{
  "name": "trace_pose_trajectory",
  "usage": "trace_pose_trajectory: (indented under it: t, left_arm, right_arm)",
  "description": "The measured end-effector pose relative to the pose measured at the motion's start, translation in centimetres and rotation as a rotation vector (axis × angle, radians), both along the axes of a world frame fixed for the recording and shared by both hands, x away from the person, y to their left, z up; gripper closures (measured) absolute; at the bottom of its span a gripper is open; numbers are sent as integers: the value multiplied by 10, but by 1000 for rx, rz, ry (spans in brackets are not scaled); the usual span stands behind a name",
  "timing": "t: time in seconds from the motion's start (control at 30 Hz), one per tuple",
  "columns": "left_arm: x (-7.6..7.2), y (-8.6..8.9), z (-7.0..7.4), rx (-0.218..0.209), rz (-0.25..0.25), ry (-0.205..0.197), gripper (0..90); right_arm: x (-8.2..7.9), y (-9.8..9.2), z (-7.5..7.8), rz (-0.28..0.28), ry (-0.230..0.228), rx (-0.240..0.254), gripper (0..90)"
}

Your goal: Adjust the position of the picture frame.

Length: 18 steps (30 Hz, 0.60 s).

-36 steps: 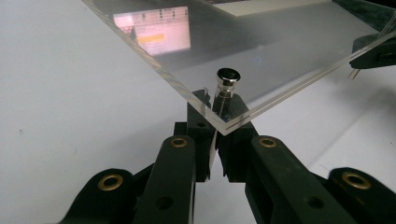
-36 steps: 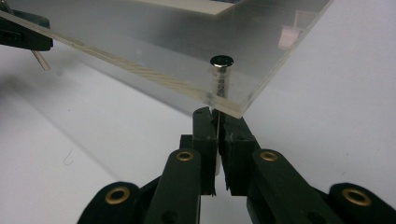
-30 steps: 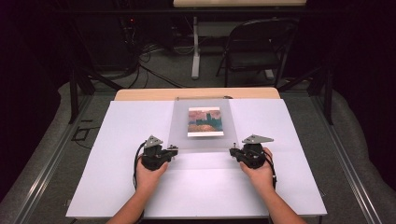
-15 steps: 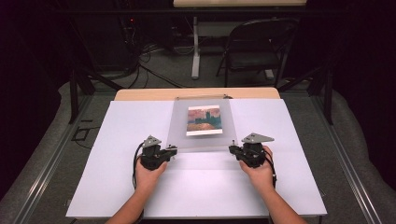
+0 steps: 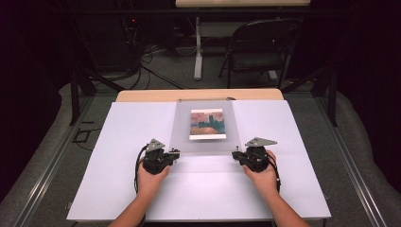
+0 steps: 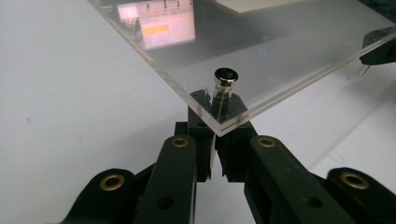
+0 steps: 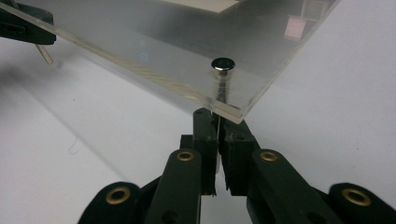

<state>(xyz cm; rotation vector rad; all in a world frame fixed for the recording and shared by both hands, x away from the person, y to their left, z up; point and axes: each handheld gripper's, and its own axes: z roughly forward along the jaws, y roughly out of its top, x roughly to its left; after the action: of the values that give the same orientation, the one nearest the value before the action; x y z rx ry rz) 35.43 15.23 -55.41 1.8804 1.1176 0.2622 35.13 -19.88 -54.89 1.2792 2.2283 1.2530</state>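
Note:
A clear acrylic panel (image 5: 205, 144) with a small landscape picture (image 5: 206, 124) under it lies at the middle of the white table top (image 5: 118, 142). My left gripper (image 5: 176, 153) is at the panel's near left corner and my right gripper (image 5: 235, 154) at its near right corner. In the left gripper view the jaws (image 6: 218, 109) are shut on the metal post (image 6: 226, 75) that passes through that corner. In the right gripper view the jaws (image 7: 218, 122) are likewise shut under the capped post (image 7: 222, 64). The panel's near edge looks lifted off the table.
A strip of wooden table (image 5: 142, 95) shows beyond the white top. Behind it stand a folding chair (image 5: 257, 52) and a table leg (image 5: 198, 47), with cables on the floor. Each gripper view shows the other gripper (image 6: 378, 46) (image 7: 23, 23) at the opposite corner.

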Motion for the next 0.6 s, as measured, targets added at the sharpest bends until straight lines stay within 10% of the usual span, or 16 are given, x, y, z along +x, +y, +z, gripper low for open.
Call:
trace_pose_trajectory:
  t: [0.6]
  left_arm:
    - [2, 3, -8, -26, -4, 25, 826]
  right_arm:
    - [2, 1, -11, 12, 17, -14, 852]
